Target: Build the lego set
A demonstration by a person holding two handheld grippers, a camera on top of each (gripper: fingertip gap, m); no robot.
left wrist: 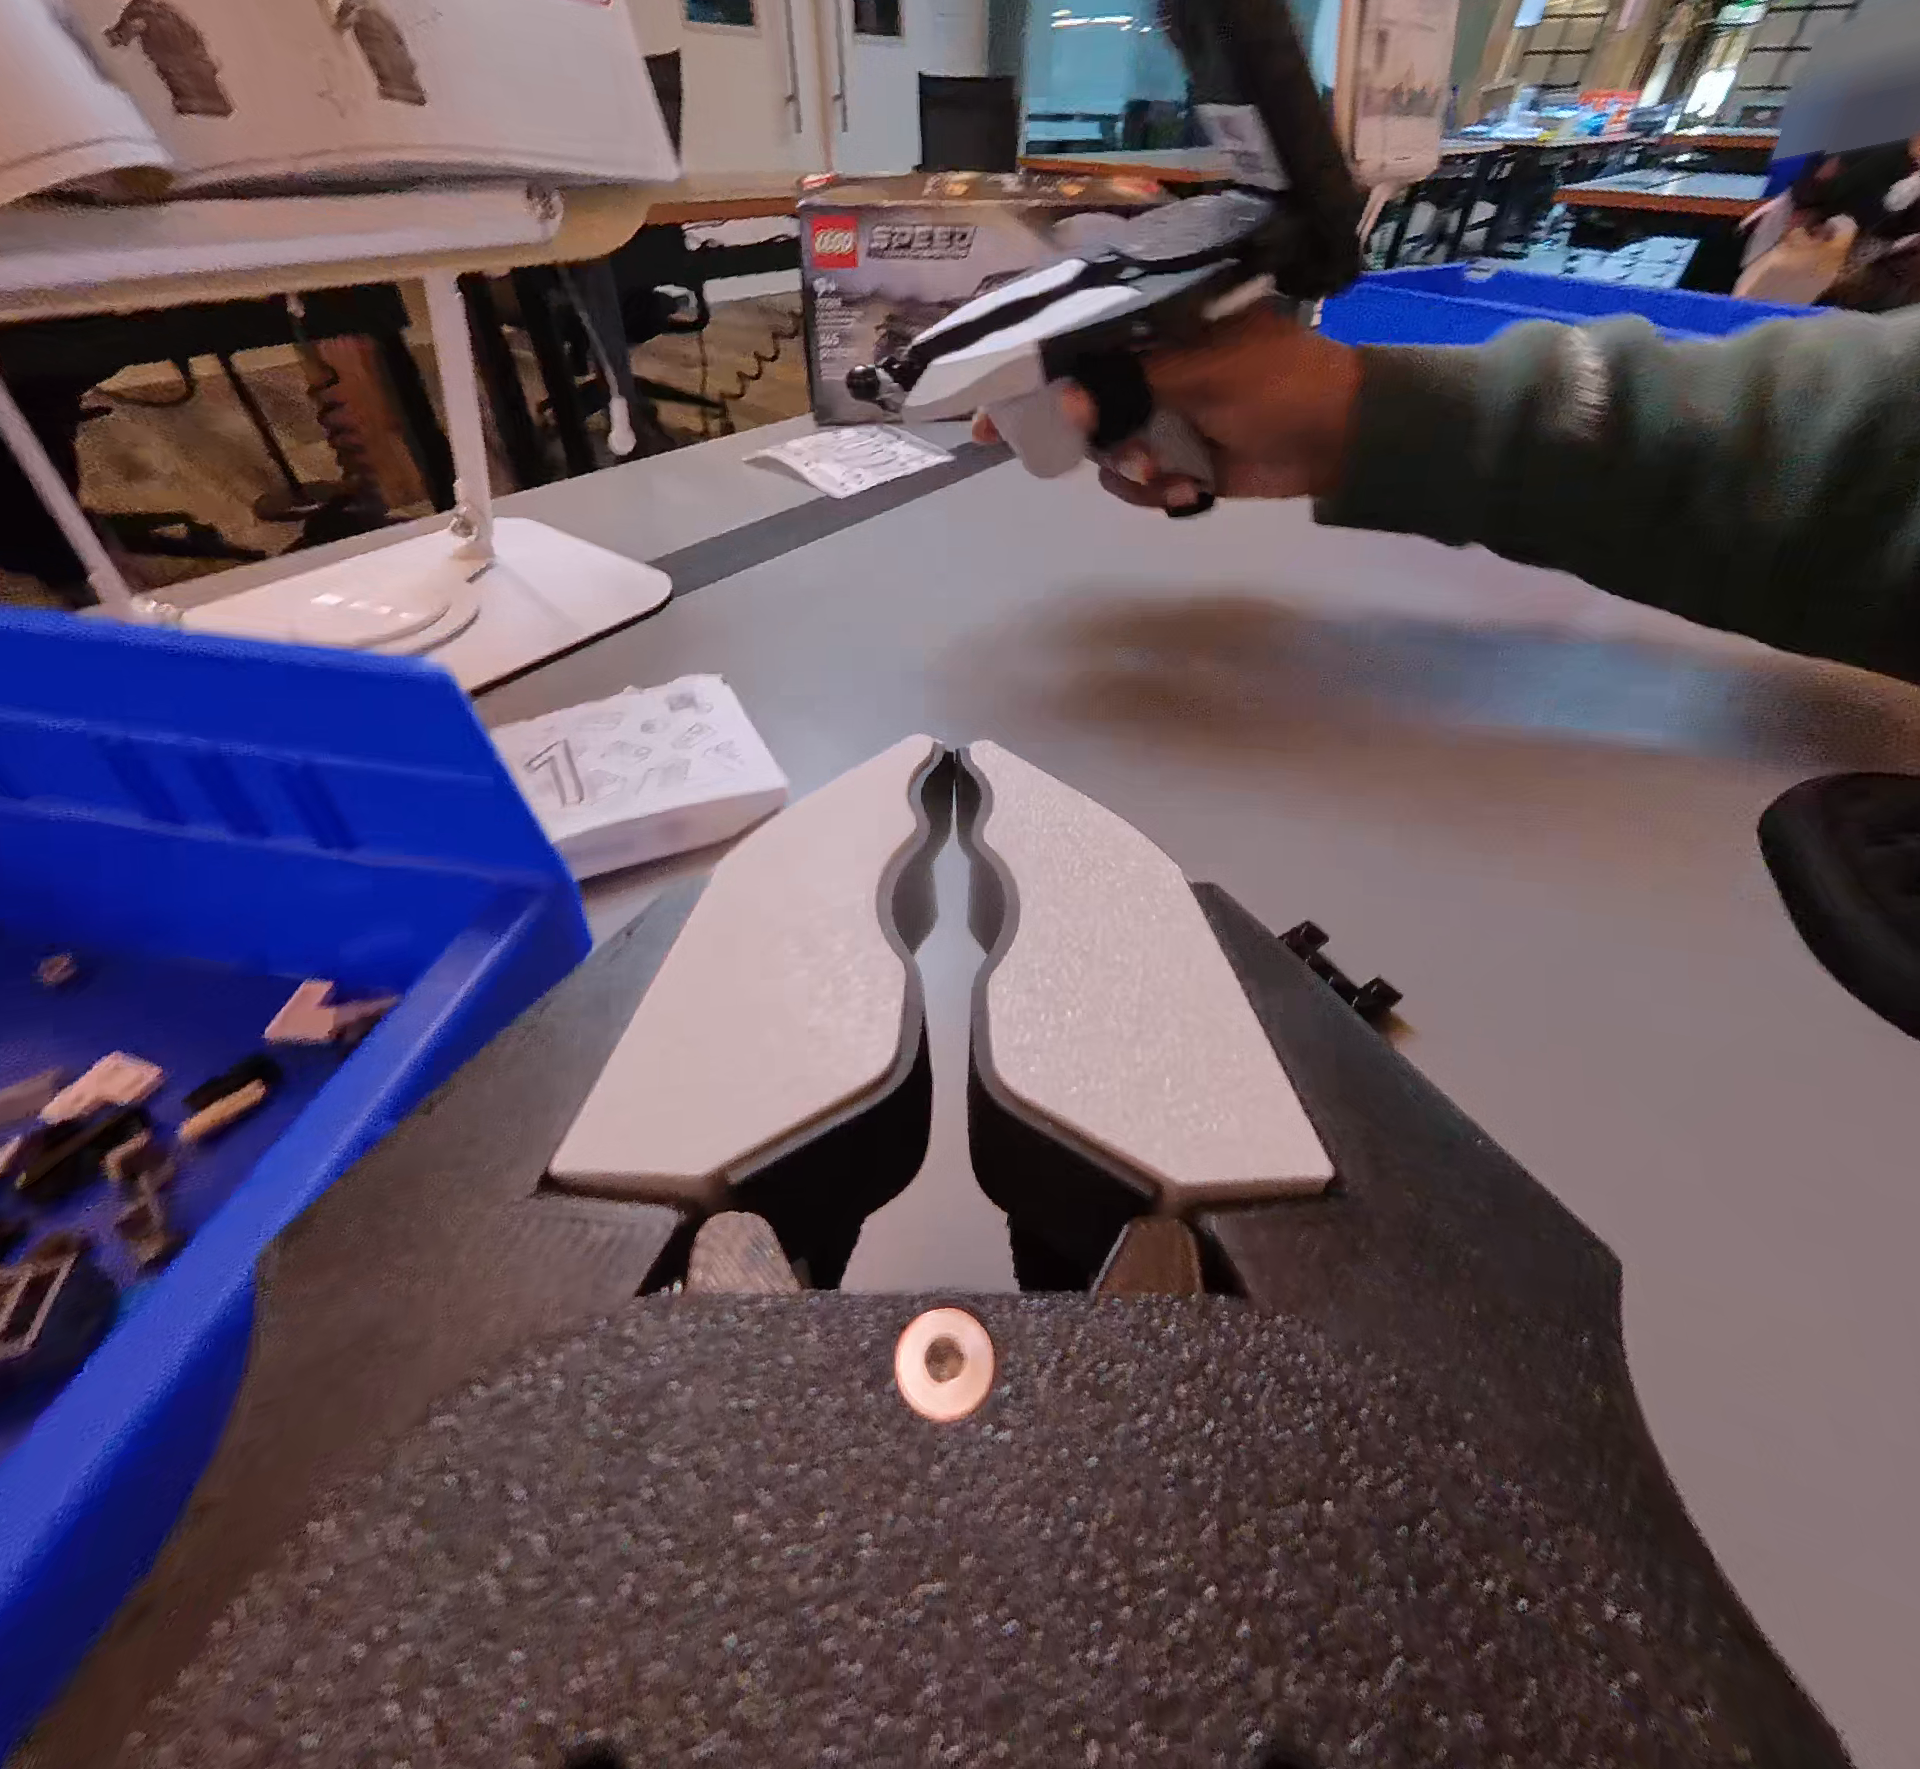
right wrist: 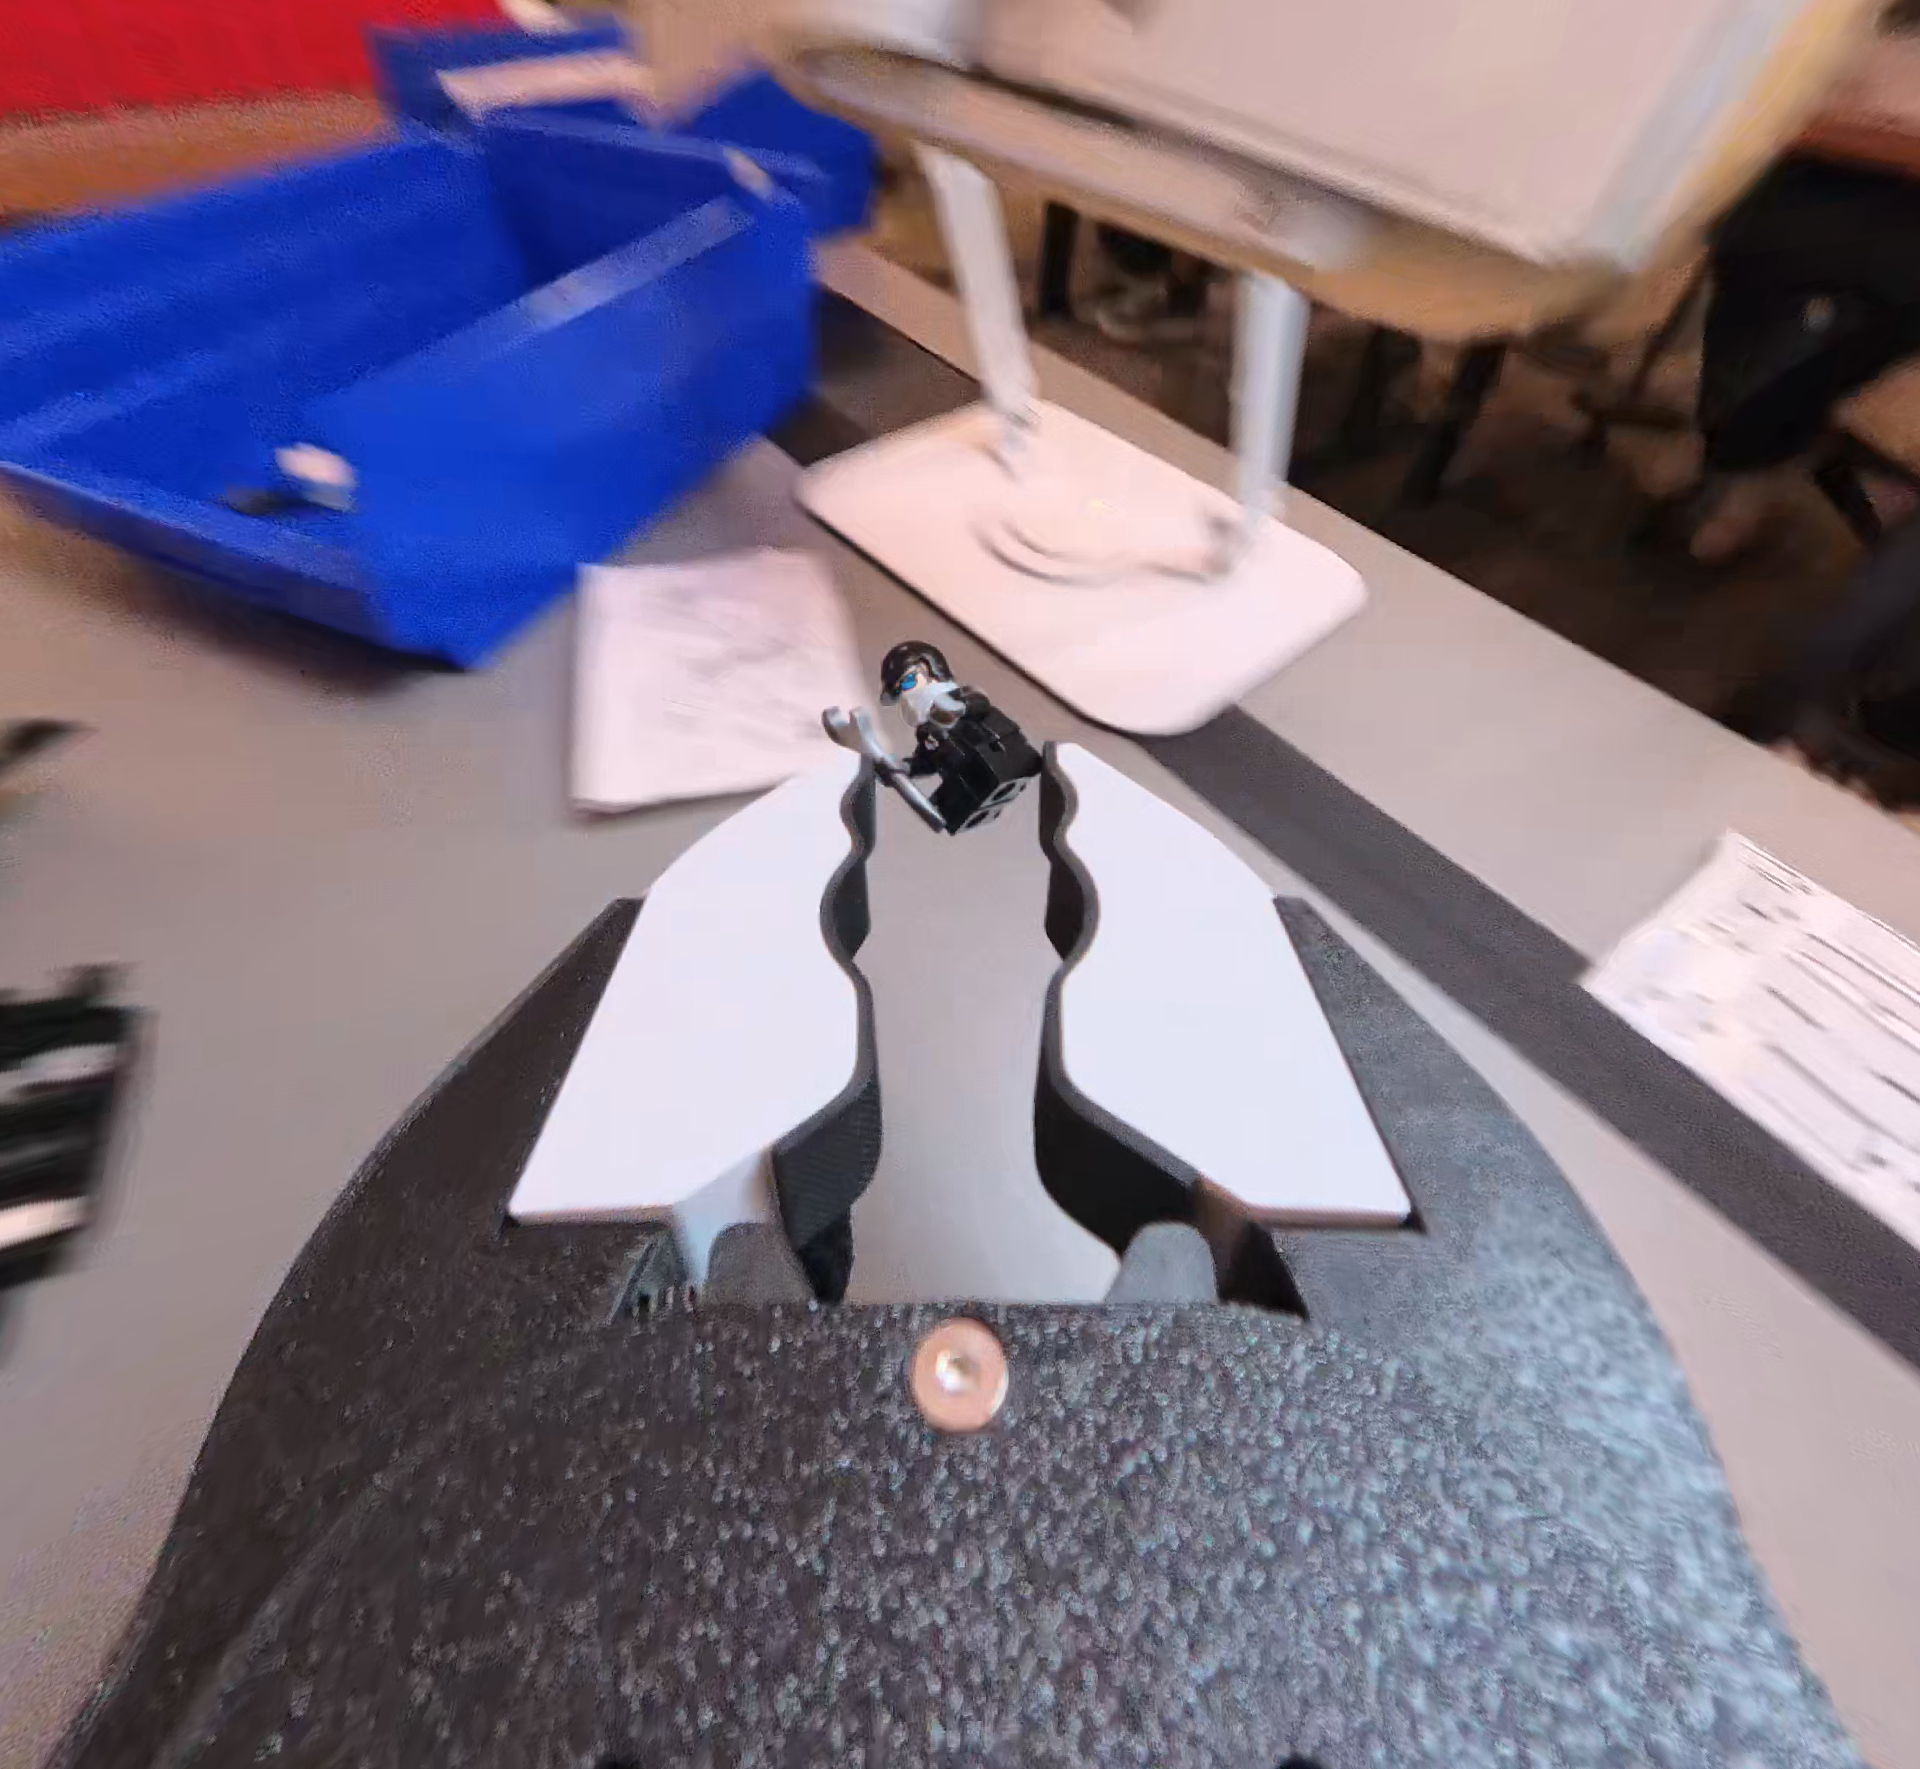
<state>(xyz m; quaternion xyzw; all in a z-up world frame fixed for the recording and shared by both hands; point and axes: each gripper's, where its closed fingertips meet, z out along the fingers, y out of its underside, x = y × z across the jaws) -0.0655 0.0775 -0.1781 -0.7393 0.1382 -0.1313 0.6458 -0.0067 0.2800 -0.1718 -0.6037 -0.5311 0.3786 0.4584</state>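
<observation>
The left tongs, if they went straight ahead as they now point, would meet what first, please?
Probably nothing soon: ahead of the shut left tongs lies bare grey table. The booklet sits off to their left, and the toy box stands far beyond, though depth is unclear.

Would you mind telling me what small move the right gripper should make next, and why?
Probably lower it gently toward the table. The right gripper pinches a small black toy figure at its very fingertips, in mid-air, and the blurred surroundings suggest fast motion, so the slight hold could slip.
</observation>
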